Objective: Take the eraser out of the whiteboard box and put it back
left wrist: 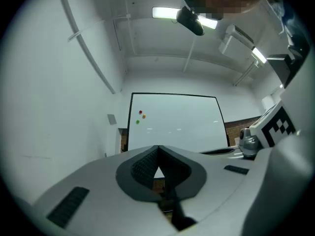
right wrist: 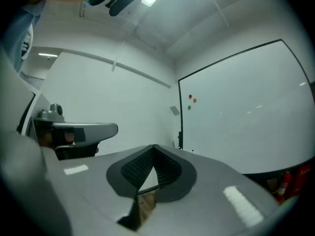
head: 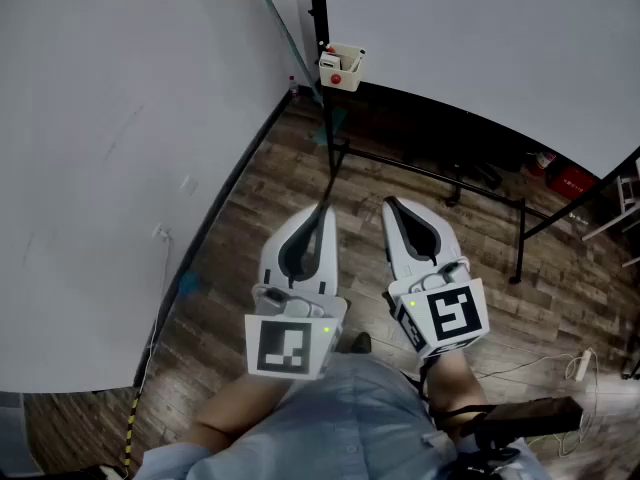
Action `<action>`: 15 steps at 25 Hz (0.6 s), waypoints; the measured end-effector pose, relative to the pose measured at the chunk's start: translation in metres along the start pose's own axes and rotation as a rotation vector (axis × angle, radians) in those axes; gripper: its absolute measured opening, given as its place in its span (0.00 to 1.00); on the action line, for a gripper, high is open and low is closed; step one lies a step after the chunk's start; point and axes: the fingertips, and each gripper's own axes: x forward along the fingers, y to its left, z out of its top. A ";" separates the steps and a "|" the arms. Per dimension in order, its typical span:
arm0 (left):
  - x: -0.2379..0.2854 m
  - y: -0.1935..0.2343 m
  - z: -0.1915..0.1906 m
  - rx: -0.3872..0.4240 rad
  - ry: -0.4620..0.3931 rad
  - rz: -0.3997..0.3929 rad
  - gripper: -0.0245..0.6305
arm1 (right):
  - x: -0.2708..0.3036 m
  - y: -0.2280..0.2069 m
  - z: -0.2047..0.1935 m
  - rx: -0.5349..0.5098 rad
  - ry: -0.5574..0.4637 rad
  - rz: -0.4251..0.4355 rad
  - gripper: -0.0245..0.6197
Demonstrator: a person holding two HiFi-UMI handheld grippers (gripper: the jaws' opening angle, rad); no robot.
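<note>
While I stand back from the large white whiteboard (head: 480, 38), the head view shows my white left gripper (head: 324, 215) and right gripper (head: 391, 206) held at my waist, likely before starting. The small cream whiteboard box (head: 341, 67) hangs at the board's left edge; the eraser presumably sits inside, unseen. Left gripper view: jaws clenched, empty. Right gripper view: likewise. No writing is readable.

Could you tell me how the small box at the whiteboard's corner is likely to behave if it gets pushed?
The box looks small and thin-walled, so probably light and stiff. It seems to hang at the lower corner of the whiteboard with nothing visible beneath, so a firm push might shift or dislodge it. Its fixing cannot be seen.
</note>
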 end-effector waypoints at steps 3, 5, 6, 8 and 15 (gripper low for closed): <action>-0.001 -0.002 0.000 0.001 0.001 -0.003 0.04 | -0.002 0.000 0.000 0.001 0.001 -0.001 0.04; -0.001 -0.003 0.000 -0.001 0.000 -0.003 0.05 | -0.003 -0.001 -0.001 0.004 0.004 -0.001 0.04; -0.001 -0.004 -0.001 -0.002 0.000 -0.002 0.05 | -0.004 -0.001 -0.001 0.006 0.005 -0.001 0.04; 0.000 -0.004 -0.002 -0.006 0.002 -0.001 0.05 | -0.003 -0.001 -0.001 0.010 0.002 0.001 0.04; 0.004 -0.009 0.000 0.002 -0.001 -0.003 0.04 | -0.005 -0.007 0.000 0.006 0.001 0.002 0.04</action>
